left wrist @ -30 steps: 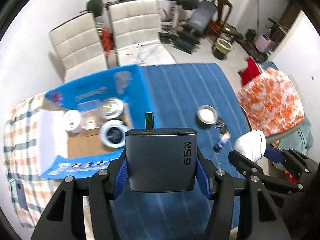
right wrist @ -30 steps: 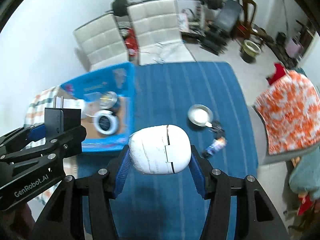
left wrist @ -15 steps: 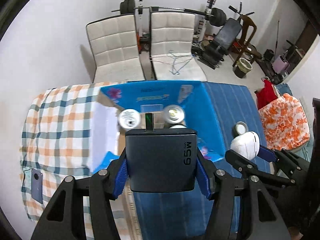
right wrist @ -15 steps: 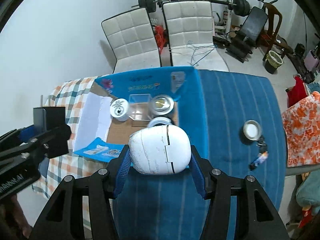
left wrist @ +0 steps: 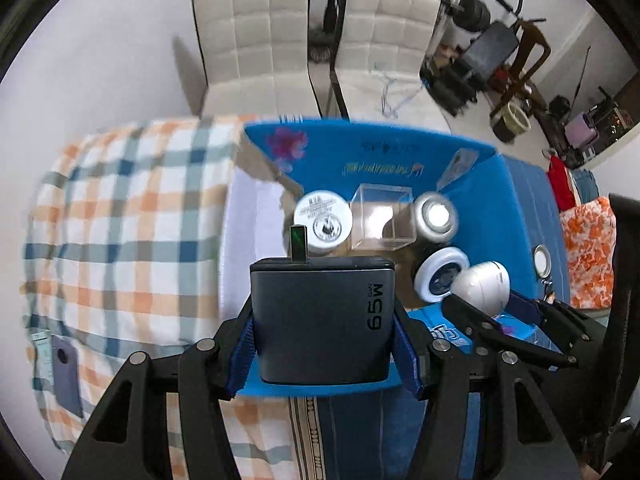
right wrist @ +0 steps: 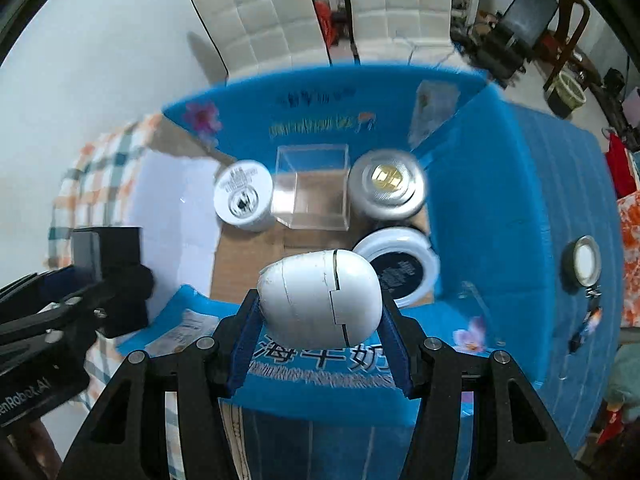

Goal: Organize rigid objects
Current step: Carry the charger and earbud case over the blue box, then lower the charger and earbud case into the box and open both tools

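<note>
The dark grey block-shaped charger [left wrist: 323, 320] is sitting clamped in the left gripper [left wrist: 323, 344], and the white egg-shaped plastic case [right wrist: 320, 294] in the right gripper [right wrist: 318, 332], both hanging over the open blue cardboard box [right wrist: 472, 152]. Delivery is under way; next, each is needing lowering onto bare floor beside the jars before release.

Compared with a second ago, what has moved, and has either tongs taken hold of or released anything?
Both tongs have travelled from over the blue striped cloth toward the open blue box and now hang above it, nearer than before. Nothing was grabbed or released: the left tongs still clamp the dark charger, the right tongs still clamp the white egg-shaped case. The box contents look unmoved.
</note>
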The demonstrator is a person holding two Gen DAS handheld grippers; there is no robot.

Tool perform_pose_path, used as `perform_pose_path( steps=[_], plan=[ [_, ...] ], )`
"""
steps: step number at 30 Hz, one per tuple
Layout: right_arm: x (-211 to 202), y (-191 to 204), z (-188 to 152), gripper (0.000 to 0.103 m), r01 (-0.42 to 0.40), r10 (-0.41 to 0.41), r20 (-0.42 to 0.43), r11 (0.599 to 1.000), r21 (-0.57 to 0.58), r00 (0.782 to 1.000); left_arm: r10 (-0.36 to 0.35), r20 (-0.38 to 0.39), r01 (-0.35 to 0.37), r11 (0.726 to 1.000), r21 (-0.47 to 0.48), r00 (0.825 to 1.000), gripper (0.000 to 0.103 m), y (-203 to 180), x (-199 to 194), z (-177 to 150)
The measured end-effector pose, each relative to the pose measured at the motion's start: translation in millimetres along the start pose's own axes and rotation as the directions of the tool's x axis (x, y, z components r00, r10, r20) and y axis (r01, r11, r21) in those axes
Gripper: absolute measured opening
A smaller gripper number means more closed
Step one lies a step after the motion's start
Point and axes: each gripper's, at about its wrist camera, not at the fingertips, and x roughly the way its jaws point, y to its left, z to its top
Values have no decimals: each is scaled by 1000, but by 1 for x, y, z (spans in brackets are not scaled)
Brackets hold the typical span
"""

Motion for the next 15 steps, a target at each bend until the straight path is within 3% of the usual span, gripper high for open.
perform_pose_path(
  steps=[6, 15],
  plan=[
    [55, 6, 2, 59, 15, -15, -85, 1000, -1, 996, -60, -176, 59, 998, -14, 983, 56, 9, 70, 10],
    [105, -3, 11, 59, 21, -16, -179, 999, 27, 984, -44, -284, 49, 999, 9, 958, 56, 7, 118, 11]
  ],
)
